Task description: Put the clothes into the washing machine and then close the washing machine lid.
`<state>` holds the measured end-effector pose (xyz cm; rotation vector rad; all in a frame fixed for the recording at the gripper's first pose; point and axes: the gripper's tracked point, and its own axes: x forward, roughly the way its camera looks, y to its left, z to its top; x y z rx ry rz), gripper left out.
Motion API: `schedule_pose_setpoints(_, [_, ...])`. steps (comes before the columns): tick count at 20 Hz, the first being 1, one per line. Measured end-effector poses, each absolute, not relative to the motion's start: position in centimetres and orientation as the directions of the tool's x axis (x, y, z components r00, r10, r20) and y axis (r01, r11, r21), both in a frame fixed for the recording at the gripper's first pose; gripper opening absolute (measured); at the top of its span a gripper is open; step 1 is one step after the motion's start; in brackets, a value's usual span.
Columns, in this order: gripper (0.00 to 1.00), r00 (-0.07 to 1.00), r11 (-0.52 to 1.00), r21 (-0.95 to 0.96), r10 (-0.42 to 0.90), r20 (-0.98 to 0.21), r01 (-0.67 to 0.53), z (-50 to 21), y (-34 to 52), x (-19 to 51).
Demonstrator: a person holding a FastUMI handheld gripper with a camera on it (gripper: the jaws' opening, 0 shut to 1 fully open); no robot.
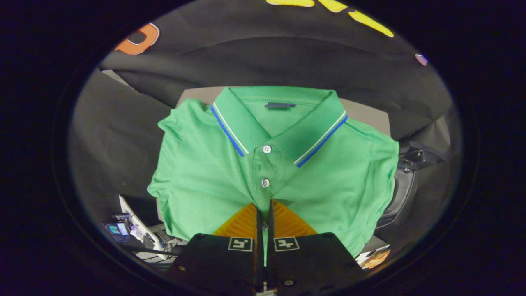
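Polo shirt (197, 172), green with a blue-and-white-edged collar (283, 123), hangs spread before the dark booth cloth, covering a grey surface (370, 115); a dark rounded machine part (400, 193) peeks out beside it. The gripper (263, 209) has its fingers pressed nearly together, pinching a fold at the button placket (266, 183). Risk: so narrow a pinch may slip, and trailing sleeves could snag the opening.

even, fairly bright light, sharp centre, strong fisheye bending and dimming toward the rim
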<state>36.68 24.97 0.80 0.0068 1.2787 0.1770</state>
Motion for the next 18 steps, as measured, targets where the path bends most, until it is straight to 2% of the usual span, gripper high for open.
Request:
schedule_pose_setpoints(8, [0.06, 0.328, 0.968, 0.21, 0.244, -0.913, -0.136, 7.8, 23.2, 34.7])
schedule_pose_setpoints(18, [0.06, 0.479, 0.949, 0.289, 0.313, -0.82, -0.125, 18.9, 20.8, 34.5])
